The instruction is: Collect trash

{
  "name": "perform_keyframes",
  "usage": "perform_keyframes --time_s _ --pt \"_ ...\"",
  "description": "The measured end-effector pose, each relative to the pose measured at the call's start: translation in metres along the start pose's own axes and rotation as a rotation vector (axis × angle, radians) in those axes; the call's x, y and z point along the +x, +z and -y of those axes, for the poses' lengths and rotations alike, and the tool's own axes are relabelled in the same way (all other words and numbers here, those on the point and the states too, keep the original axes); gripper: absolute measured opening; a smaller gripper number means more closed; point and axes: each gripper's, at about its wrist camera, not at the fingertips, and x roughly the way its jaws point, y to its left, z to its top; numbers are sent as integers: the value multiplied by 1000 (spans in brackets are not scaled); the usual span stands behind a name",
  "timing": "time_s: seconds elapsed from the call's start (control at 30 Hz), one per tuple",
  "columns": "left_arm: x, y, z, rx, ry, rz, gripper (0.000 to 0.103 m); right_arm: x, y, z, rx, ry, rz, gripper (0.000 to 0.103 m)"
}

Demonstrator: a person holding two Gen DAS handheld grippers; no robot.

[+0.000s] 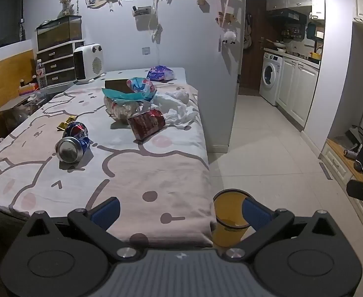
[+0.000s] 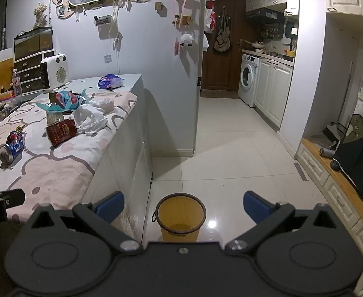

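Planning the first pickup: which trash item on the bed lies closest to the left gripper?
The crushed blue soda can, lying nearer the left gripper than the red packet.

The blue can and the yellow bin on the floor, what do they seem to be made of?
The blue can: thin metal, probably aluminium, judging by its shiny silvery end and dented, crushed body with glossy print. The yellow bin: likely plastic, going by its even colour, slightly see-through ribbed wall and darker moulded rim.

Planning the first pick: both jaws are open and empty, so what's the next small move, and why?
Probably ease the left gripper forward over the bedspread toward the crushed blue can. It looks like the nearest piece of trash, lying alone on its side, and the yellow bin on the floor holds no trash that I can see.
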Motion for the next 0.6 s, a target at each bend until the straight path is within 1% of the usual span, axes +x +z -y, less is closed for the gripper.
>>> perform_keyframes --time_s 0.6 --pt "0 0 0 3 1 0 103 2 0 -1 -1 -1 0 103"
